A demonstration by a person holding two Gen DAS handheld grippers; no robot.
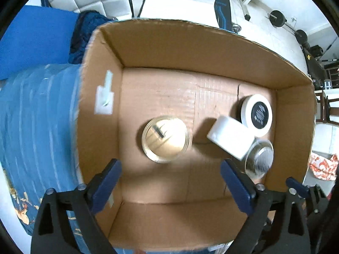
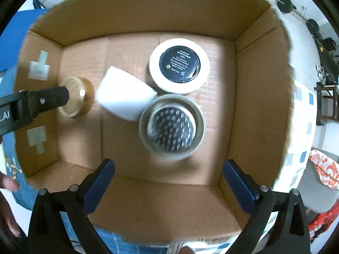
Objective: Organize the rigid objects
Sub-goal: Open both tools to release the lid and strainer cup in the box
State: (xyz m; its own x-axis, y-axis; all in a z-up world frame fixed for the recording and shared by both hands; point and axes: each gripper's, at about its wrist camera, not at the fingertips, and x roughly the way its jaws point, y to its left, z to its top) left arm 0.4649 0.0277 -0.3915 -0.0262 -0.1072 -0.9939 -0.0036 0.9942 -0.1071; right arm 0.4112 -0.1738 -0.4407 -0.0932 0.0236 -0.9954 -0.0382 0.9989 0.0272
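Inside the cardboard box [image 2: 135,19] lie four things: a gold-lidded jar [image 1: 166,138] to the left, and to the right a white block [image 2: 125,97], a round compact [image 2: 179,65] and a metal-topped jar [image 2: 171,127] clustered touching. Both the left gripper [image 1: 170,185] and the right gripper [image 2: 168,183] hang above with jaws spread wide, holding nothing. The metal-topped jar sits just beyond the right jaws, upright, so the right hand looks nearer it.
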